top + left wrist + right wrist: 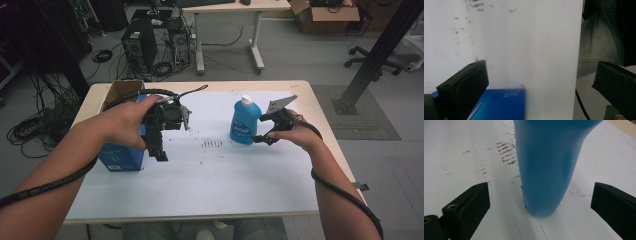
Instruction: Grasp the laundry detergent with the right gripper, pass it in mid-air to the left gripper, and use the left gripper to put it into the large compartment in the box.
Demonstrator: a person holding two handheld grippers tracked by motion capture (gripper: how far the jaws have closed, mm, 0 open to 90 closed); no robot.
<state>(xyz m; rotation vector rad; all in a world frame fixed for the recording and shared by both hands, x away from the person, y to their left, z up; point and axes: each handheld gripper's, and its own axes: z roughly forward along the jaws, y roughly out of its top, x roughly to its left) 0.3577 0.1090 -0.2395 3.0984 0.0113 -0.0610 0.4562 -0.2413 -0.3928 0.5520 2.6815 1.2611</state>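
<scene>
A blue bottle (245,122) with a white cap stands upright right of centre on the white sheet (210,175). My right gripper (263,134) is open just to the bottle's right. In the right gripper view the bottle's lower body (546,170) stands between the spread jaws of the right gripper (540,191), touching neither. An open-topped blue box (120,157) stands at the table's left edge. My left gripper (159,149) hangs beside it, pointing down. In its own view the left gripper (540,72) is open over the sheet, with a corner of the blue box (501,105) below.
Dark scuff marks (212,143) lie on the sheet left of the bottle. Beyond the table are a computer tower (139,42) with tangled cables, a desk (227,7), a cardboard box (325,15) and a black slanted post (380,50) at right.
</scene>
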